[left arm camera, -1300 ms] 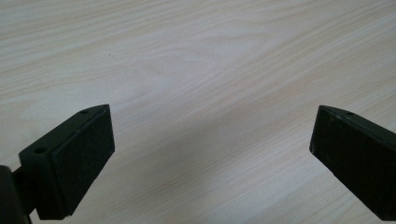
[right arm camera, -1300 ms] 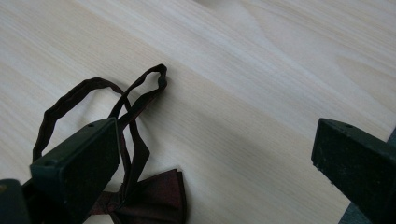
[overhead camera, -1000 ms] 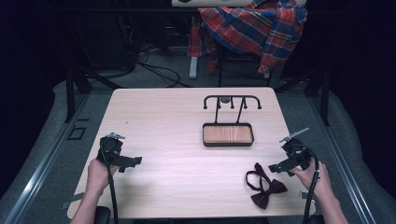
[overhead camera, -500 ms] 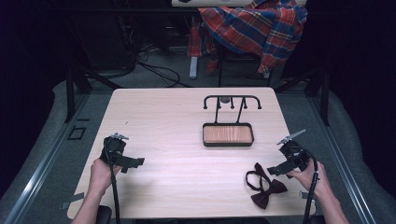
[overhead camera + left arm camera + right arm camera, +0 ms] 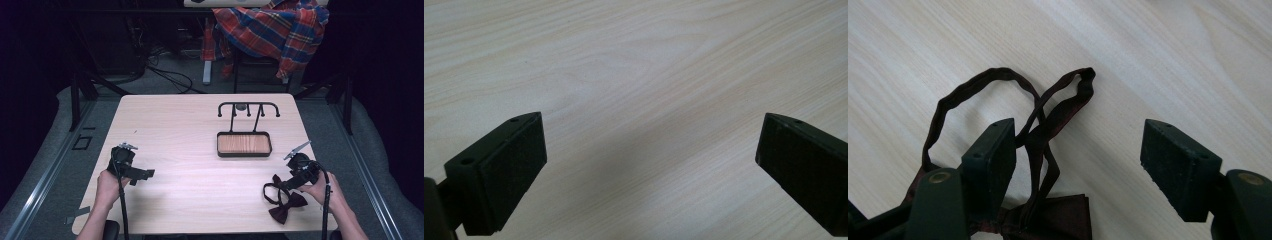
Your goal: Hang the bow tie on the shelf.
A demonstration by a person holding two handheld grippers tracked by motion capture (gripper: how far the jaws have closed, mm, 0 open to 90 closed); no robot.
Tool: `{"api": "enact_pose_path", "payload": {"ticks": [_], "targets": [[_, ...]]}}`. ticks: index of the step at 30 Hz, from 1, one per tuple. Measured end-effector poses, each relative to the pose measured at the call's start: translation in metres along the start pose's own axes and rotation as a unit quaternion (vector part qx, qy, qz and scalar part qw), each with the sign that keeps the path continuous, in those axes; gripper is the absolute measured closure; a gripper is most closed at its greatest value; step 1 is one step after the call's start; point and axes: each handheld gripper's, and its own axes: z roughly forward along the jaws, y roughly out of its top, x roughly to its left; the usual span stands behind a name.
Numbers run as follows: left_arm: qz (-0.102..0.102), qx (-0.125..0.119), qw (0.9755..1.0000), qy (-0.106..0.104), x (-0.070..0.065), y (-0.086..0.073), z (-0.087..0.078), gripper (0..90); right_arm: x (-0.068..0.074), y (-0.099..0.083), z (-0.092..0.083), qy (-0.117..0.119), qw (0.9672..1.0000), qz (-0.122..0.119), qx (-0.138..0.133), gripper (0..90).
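A dark red bow tie (image 5: 282,201) lies at the front right of the pale wooden table (image 5: 190,130), its thin strap looped out to the left. My right gripper (image 5: 286,186) is lowered over it. In the right gripper view the strap (image 5: 1048,115) runs up between the jaws beside the left pad, and the bow (image 5: 1053,222) sits at the bottom. The jaws have just been closing, and the right pad still stands clear of the strap. My left gripper (image 5: 145,174) hovers over bare wood at the front left, jaws wide apart (image 5: 649,145) with nothing between them.
A black wire rack (image 5: 248,107) stands behind a small wooden tray (image 5: 244,145) at the middle right of the table. Beyond the far edge a plaid shirt (image 5: 270,30) hangs over a chair. Dark floor and cables surround the table.
My right gripper has moved left and slightly down onto the bow tie's strap, and its jaws have narrowed. The left gripper has stayed where it was.
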Motion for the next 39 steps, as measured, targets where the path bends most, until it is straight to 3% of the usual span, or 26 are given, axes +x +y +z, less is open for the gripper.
{"api": "enact_pose_path", "payload": {"ticks": [5,7,12,20,23,25,26,28,29,31,35,39], "targets": [[0.002,0.002,1.0,0.0,-0.002,0.002,0.002,0.1,0.003,0.0,0.006,0.001,0.9998,-0.006,0.019,49.7],[0.006,0.006,1.0,-0.001,-0.004,0.004,0.003,0.1,0.005,0.0,0.008,0.004,0.9999,0.001,0.013,50.5],[0.013,0.007,0.9999,-0.001,-0.006,0.005,0.005,0.1,0.009,0.0,0.013,0.008,0.9987,-0.022,0.045,56.2],[0.025,0.011,0.9996,-0.002,-0.01,0.007,0.006,0.1,0.013,0.001,0.021,0.012,0.998,-0.023,0.057,65.0],[0.024,0.011,0.9996,-0.002,-0.01,0.007,0.006,0.1,0.014,0.002,0.023,0.006,0.9965,-0.036,0.075,66.9],[0.024,0.01,0.9997,-0.001,-0.01,0.007,0.005,0.1,0.016,0.003,0.025,0.008,0.9962,-0.035,0.08,70.0],[0.025,0.009,0.9996,0.0,-0.01,0.007,0.004,0.1,0.019,0.001,0.028,0.007,0.9974,-0.024,0.068,72.1],[0.025,0.006,0.9997,-0.001,-0.01,0.008,0.003,0.2,0.017,0.003,0.025,-0.005,0.9939,-0.049,0.099,77.9],[0.025,0.007,0.9997,-0.001,-0.009,0.008,0.004,0.2,0.019,0.001,0.026,-0.006,0.9953,-0.04,0.088,82.3],[0.027,0.007,0.9996,0.0,-0.009,0.008,0.004,0.1,0.018,0.002,0.025,-0.011,0.9949,-0.044,0.091,85.4],[0.028,0.008,0.9996,-0.001,-0.009,0.008,0.004,0.2,0.018,0.002,0.024,-0.016,0.9941,-0.049,0.096,87.5],[0.028,0.007,0.9996,-0.001,-0.007,0.008,0.005,0.2,0.019,0.002,0.023,-0.013,0.9967,-0.035,0.072,88.0]]}}
